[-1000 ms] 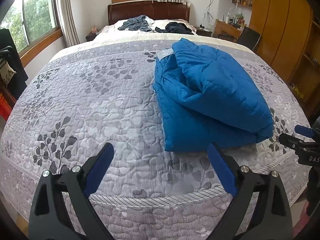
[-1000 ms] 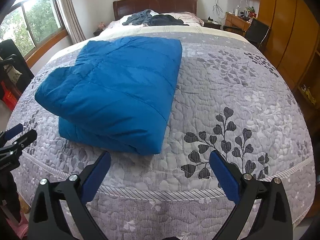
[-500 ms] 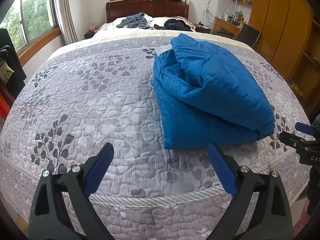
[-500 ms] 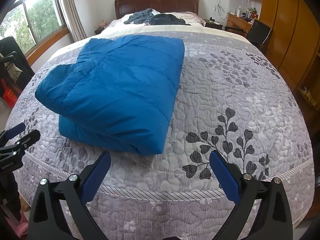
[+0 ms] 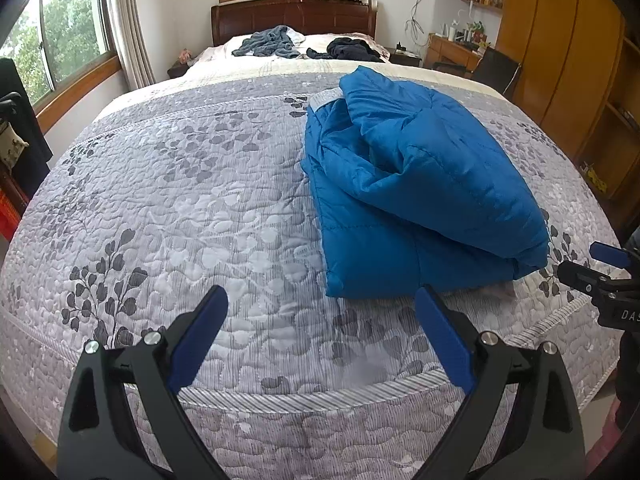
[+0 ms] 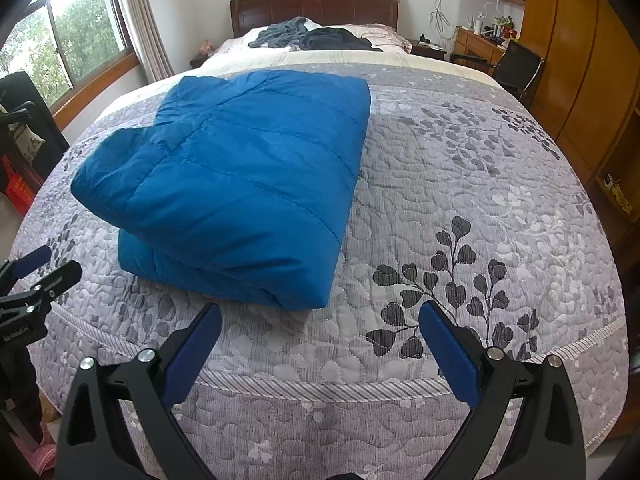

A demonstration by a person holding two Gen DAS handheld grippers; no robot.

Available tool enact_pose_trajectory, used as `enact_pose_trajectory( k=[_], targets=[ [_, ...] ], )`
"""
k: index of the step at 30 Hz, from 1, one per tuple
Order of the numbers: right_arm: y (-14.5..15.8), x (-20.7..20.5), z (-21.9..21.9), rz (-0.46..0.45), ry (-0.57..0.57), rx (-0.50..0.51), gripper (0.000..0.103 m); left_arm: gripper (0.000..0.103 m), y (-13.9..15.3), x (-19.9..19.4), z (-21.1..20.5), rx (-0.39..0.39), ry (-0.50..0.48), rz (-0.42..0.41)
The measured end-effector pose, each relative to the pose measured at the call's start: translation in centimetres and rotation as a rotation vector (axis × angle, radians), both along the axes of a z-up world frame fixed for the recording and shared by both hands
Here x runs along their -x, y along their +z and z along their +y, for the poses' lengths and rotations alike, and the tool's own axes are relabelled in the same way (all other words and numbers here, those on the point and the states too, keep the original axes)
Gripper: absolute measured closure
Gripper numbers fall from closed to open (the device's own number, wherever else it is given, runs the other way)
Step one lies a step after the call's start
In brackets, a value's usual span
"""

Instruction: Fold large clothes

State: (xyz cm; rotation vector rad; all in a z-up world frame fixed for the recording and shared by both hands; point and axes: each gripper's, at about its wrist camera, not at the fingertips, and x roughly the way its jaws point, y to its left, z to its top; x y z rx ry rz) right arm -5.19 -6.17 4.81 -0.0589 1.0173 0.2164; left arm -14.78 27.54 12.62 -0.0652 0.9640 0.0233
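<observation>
The blue padded jacket [image 6: 240, 184] lies folded into a thick bundle on the bed [image 6: 460, 200], close to the foot edge, with an upper layer doubled over a lower one. From the right wrist view its top panel looks flat and smooth, crossed by quilted seams, and its nearest corner sits just short of the striped border of the grey leaf-patterned bedspread [image 5: 180, 184]. From the left wrist view the same bundle [image 5: 416, 184] shows its looser side: the top layer puffs and creases, and a pale strip, perhaps a lining or a label, shows at the far corner.

The right gripper [image 6: 320, 330] hangs over the foot edge of the bed with its blue-padded fingers spread wide, holding nothing and just clear of the jacket's near corner. The left gripper [image 5: 320, 312] hangs over the same edge, likewise spread wide and empty, with the jacket beyond its right finger.

Toward the head edge, a grey garment [image 5: 268, 42] and a dark garment [image 5: 348, 49] lie crumpled beside each other near the wooden headboard [image 5: 296, 16]. A wooden wardrobe [image 5: 560, 60] stands along the right of the room.
</observation>
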Motion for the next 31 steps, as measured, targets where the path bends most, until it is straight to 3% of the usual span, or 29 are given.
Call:
enact_pose_trajectory(
  k=[31],
  targets=[
    [-0.4, -0.51, 0.63, 0.01, 0.02, 0.009, 0.004, 0.009, -0.45, -0.07, 0.02, 0.007, -0.007, 0.011]
  ],
)
